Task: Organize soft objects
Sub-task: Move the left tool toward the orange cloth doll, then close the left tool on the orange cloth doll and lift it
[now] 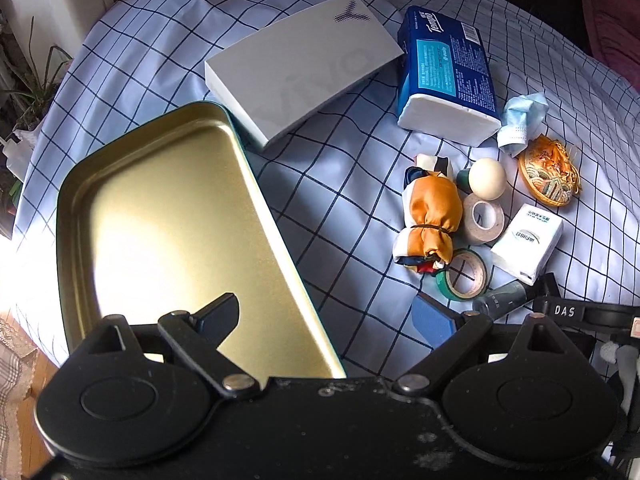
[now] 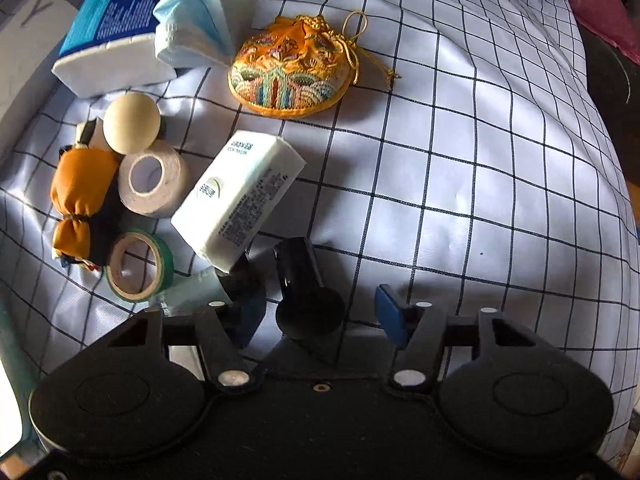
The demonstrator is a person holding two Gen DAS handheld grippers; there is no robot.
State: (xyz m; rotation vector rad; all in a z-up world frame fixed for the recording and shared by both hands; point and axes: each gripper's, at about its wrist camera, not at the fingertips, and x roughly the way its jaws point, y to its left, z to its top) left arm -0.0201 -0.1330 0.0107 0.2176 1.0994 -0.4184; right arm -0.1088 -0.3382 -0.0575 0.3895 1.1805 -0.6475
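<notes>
A checked bedsheet (image 2: 480,160) holds a cluster: orange cloth bundle (image 1: 430,210), cream ball (image 1: 487,179), white tape roll (image 1: 482,219), green tape roll (image 1: 466,276), small tissue pack (image 2: 240,196), embroidered pouch (image 2: 292,74), blue face mask (image 2: 200,32) and large tissue pack (image 1: 448,76). A black bottle (image 2: 304,292) lies between the wide-spread fingers of the right gripper (image 2: 316,312). The left gripper (image 1: 332,316), fingers wide, straddles the rim of an empty gold tin (image 1: 168,220). A white box (image 1: 304,68) lies just beyond the tin.

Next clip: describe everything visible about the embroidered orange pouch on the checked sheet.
The embroidered pouch is a rounded, shell-shaped fabric purse, orange-gold with stitched wave and stripe patterns in teal, red and cream. Its top is gathered shut by a gold drawstring cord whose loops trail to the right. It lies flat on the checked sheet, its left edge right beside the crumpled blue face mask; neither gripper touches it.
</notes>
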